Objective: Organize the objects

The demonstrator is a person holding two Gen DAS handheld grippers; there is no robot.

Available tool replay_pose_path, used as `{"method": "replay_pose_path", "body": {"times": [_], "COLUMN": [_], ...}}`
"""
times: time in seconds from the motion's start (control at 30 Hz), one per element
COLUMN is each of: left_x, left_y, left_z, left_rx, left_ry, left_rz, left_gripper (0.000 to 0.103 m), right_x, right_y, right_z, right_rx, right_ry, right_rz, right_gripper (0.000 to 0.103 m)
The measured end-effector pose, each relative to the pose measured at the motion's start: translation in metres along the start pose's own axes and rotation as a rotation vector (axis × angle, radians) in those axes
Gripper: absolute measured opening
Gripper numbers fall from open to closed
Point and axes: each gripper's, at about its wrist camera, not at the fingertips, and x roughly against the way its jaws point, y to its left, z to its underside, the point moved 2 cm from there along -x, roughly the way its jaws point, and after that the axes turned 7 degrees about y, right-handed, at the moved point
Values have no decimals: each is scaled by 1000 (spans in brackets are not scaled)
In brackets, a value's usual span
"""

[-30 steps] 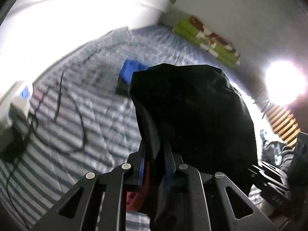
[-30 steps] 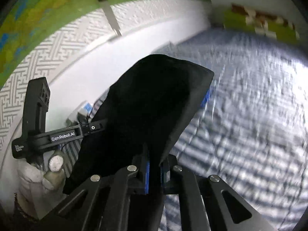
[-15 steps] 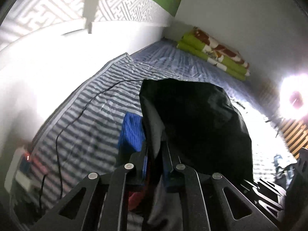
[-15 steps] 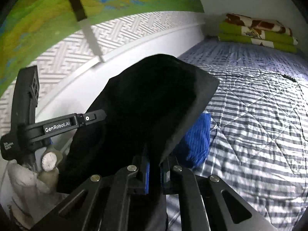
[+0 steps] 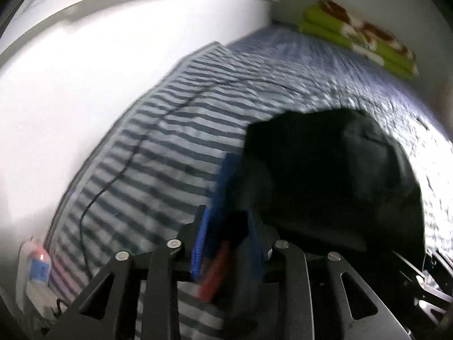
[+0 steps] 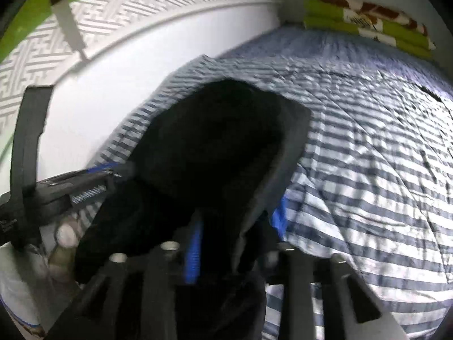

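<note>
Black cloth (image 5: 334, 175) lies bunched on striped bed cover (image 5: 175, 141), partly over blue item (image 5: 226, 175). Left claw (image 5: 226, 243) and right claw (image 6: 229, 240) both opening, cloth edge btwn jaws, pads no longer pressing it.

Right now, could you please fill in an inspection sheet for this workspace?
Surface: striped quilt on a bed, against a white wall.
Job's things: black garment lowered over a blue folded cloth.
Clutter: folded green blanket at the far end; white device at the near edge.
Grippers: left tool and right tool both opening, black fabric between the fingers of each.
Cables: thin black cable running across the quilt.
Surroundings: patterned wallpaper above the white panel; images blurred.
</note>
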Motion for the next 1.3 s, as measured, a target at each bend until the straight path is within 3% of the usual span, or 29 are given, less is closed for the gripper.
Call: {"method": "replay_pose_path", "body": {"times": [0.07,0.17,0.27,0.33,0.43,0.5,0.57,0.63,0.67,0.73,0.83,0.93,1.0,1.03,1.07,1.1,1.17,1.23,1.27,1.3], "left_x": [15,37,48,41,16,11,20,31,40,62,97,106,111,113,115,114,112,110,108,108], "left_y": [12,14,-4,-16,-20,-17,-12,-9,-7,0,4,-9,-18,-21,-24,-24,-25,-26,-27,-27], "left_z": [3,14,33,48,69,80,87,93,97,110,142,165,170,170,171,169,169,167,165,164], "left_rx": [42,25,-59,-99,-90,-87,-80,-67,-48,32,134,107,81,68,57,49,42,43,33,25], "left_ry": [-36,-74,-75,-35,47,51,47,38,32,22,-10,11,0,-5,-11,-16,-10,3,7,5], "left_rz": [8,29,61,94,50,36,31,13,27,92,197,194,174,187,197,194,192,188,186,183], "left_gripper": [33,32,32,32,34,40,40,40,40,40,40,40,40,40,40,40,40,40,40,40], "right_x": [18,46,61,65,36,20,33,45,55,70,84,71,51,43,32,22,21,31,37,39], "right_y": [-11,-22,-21,-16,-10,-15,-19,-25,-30,-36,-37,-31,-22,-20,-18,-17,-15,-16,-17,-15], "right_z": [8,28,51,65,78,88,93,99,103,106,99,81,70,71,71,72,68,61,60,60], "right_rx": [-44,-64,-56,-44,-26,-45,-58,-72,-84,-81,-64,-65,-28,-25,-43,-85,-202,-271,-279,-240], "right_ry": [-33,-109,-138,-160,6,99,95,115,112,74,1,7,43,55,93,158,186,156,137,146], "right_rz": [12,47,-34,-74,-98,-103,-91,-153,-210,-233,-196,-200,-132,-115,-134,-196,-305,-495,-533,-466], "right_gripper": [49,49,48,48,48,46,47,47,47,48,50,54,56,55,33,18,17,17,17,17]}}
